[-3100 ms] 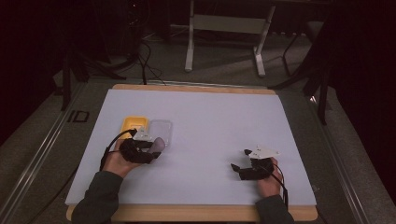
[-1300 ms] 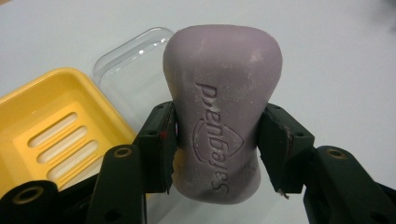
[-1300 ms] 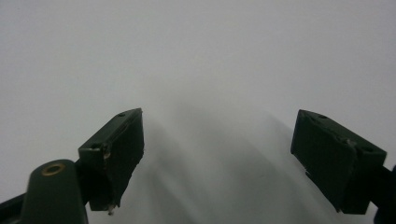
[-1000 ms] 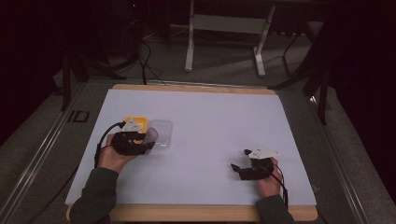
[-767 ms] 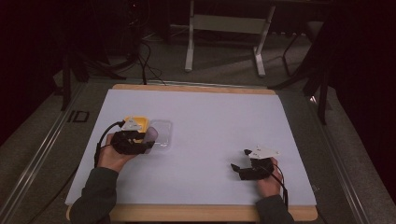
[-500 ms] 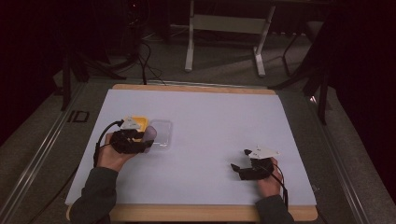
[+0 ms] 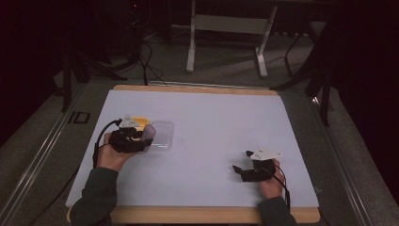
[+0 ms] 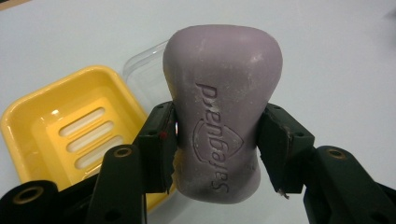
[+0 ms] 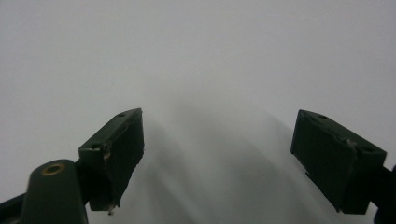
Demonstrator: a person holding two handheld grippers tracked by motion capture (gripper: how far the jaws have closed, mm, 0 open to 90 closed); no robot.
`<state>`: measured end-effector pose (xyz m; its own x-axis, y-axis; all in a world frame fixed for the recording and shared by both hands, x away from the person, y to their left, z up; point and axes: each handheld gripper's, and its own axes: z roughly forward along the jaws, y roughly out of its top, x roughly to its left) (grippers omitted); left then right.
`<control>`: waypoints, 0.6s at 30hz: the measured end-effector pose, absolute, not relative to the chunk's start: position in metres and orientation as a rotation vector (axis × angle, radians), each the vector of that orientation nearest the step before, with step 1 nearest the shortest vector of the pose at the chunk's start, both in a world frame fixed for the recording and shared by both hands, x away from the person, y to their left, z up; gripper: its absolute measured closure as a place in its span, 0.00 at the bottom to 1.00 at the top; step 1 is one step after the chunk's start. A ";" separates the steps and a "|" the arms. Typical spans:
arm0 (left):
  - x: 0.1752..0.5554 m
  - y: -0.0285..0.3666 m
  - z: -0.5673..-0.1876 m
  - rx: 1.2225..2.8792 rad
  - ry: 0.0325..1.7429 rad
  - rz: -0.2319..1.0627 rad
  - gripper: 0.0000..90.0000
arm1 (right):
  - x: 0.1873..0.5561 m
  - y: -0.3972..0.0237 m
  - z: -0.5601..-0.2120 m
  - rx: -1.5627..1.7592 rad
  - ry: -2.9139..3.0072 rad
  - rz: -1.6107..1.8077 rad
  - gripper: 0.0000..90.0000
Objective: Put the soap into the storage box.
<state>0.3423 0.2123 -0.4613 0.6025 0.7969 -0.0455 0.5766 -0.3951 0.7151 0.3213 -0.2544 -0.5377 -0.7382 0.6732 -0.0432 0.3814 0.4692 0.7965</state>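
The yellow soap dish [image 8: 70, 135] serves as the landmark; it sits on the left part of the white surface [image 7: 211, 122] with its slotted floor bare. A clear lid [image 7: 161, 141] lies just beside the dish on its right, touching or nearly touching its edge.

The left gripper [image 8: 217, 140] holds the purple soap bar [image 8: 222, 107]. Its fingers [image 8: 159, 144] are clamped on the bar's narrow waist, one pad on each side, and the bar stands lengthwise between them. In the left gripper view the bar hangs above and just right of the dish, partly over the lid and not yet over the dish's well.

Judgement: the step in hand is setting the bar into the dish. To do it well, the bar should be carried sideways until it is centred over the slots, turned so that its long side matches the dish's long side, lowered until it rests on the floor, and only then released. A release from height risks a bounce onto the lid.

The right gripper [image 7: 242, 170] rests well to the right of the dish, near the surface's front edge. Its fingers [image 9: 116, 149] stand wide apart with nothing between them.
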 end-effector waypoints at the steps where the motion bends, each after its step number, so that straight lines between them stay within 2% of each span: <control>1: 0.342 0.213 -0.461 2.114 1.088 0.399 0.56 | 0.321 -0.254 -0.538 0.889 2.370 1.154 0.19; 18: 0.347 0.220 -0.460 2.069 1.185 0.422 0.56 | 0.321 -0.254 -0.538 0.889 2.371 1.147 0.19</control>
<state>0.3470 0.2202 -0.4605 0.5274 0.8474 -0.0621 0.6174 -0.3320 0.7131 0.3215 -0.2540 -0.5378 -0.7374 0.6738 -0.0467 0.3815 0.4727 0.7944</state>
